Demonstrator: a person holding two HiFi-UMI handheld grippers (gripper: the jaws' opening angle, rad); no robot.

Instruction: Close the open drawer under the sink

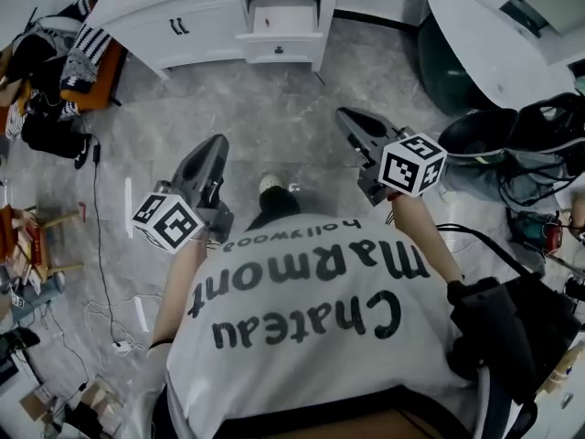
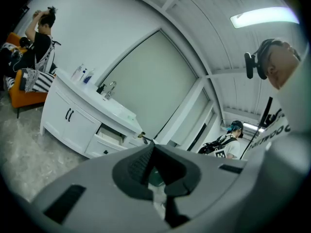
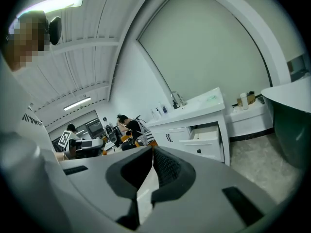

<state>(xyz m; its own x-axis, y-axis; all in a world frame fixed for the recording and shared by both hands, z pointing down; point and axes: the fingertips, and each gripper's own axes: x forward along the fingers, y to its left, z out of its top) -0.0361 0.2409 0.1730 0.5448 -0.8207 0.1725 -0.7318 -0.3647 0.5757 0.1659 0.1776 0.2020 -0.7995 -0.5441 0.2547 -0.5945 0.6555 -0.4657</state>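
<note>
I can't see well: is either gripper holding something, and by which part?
Nothing. The left gripper and right gripper are both shut and empty, well short of the drawer.

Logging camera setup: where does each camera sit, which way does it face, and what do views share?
Head view: on the head, facing steeply down at floor and vanity; shirt, left gripper, right gripper show.
Left gripper view: rides that gripper, faces the vanity past shut jaws; shirt at right.
Right gripper view: likewise; shirt at left.
All three share the open drawer.
</note>
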